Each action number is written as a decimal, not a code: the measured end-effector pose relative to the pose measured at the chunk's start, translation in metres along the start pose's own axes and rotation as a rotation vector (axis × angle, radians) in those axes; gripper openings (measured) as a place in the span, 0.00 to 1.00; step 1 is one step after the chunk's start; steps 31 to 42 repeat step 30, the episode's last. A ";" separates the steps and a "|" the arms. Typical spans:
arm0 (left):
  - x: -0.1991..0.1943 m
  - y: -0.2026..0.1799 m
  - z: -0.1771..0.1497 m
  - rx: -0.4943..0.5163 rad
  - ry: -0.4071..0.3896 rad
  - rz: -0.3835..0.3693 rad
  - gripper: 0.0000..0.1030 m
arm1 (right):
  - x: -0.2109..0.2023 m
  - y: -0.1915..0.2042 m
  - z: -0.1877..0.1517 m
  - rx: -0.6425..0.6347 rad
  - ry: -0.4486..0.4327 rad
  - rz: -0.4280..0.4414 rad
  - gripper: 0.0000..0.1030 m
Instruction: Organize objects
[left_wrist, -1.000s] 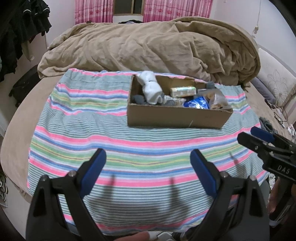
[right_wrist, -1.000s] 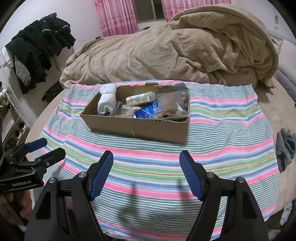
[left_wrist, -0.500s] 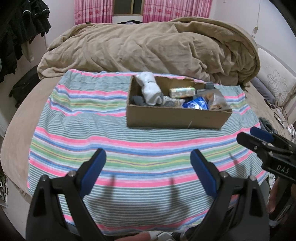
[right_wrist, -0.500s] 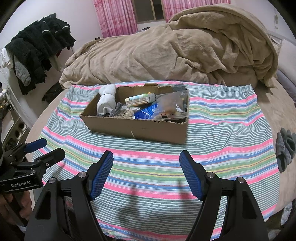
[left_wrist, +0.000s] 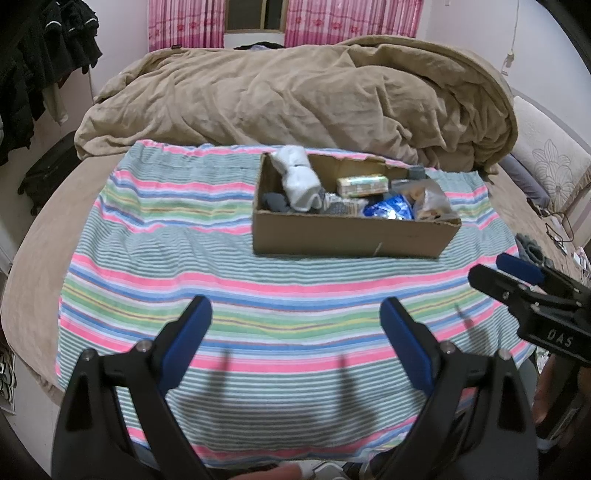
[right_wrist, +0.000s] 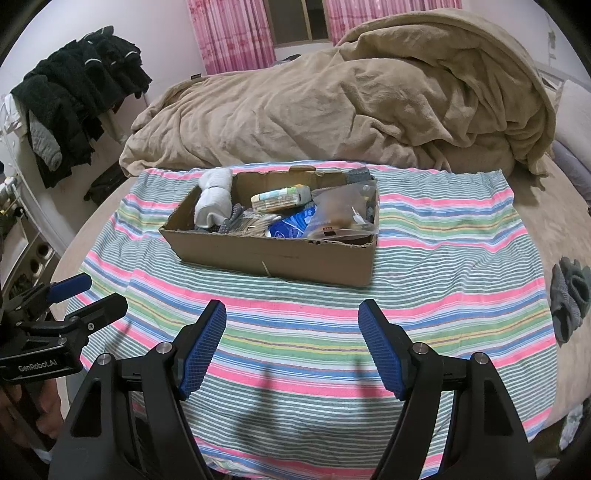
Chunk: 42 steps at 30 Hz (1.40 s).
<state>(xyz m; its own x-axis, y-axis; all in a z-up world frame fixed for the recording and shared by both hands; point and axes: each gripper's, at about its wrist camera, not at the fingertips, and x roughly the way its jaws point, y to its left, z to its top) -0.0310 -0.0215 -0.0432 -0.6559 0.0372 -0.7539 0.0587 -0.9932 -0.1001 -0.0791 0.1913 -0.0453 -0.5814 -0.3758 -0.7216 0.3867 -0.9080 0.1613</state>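
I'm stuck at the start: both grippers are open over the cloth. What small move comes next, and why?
Probably ease the left gripper forward toward the white sock in the box: its jaws are open and empty, and the sock sits on top at that near corner.

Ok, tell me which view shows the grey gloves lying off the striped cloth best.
The right wrist view: the grey gloves lie in full sight on the bedsheet. The left wrist view shows only a dark scrap behind the right gripper.

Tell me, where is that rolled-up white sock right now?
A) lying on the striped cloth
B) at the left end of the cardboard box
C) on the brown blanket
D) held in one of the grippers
B: the white sock leans in the left end of the cardboard box; both grippers hang open and empty.
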 end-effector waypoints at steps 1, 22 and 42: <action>0.000 0.000 0.000 -0.001 0.000 0.000 0.91 | 0.001 0.000 0.000 0.000 0.001 0.000 0.75; 0.001 0.000 0.000 0.001 0.004 -0.005 0.91 | 0.001 0.000 0.001 0.001 0.002 -0.001 0.75; 0.018 0.009 0.001 0.008 0.010 -0.021 0.91 | 0.004 -0.002 0.000 -0.004 0.004 -0.005 0.75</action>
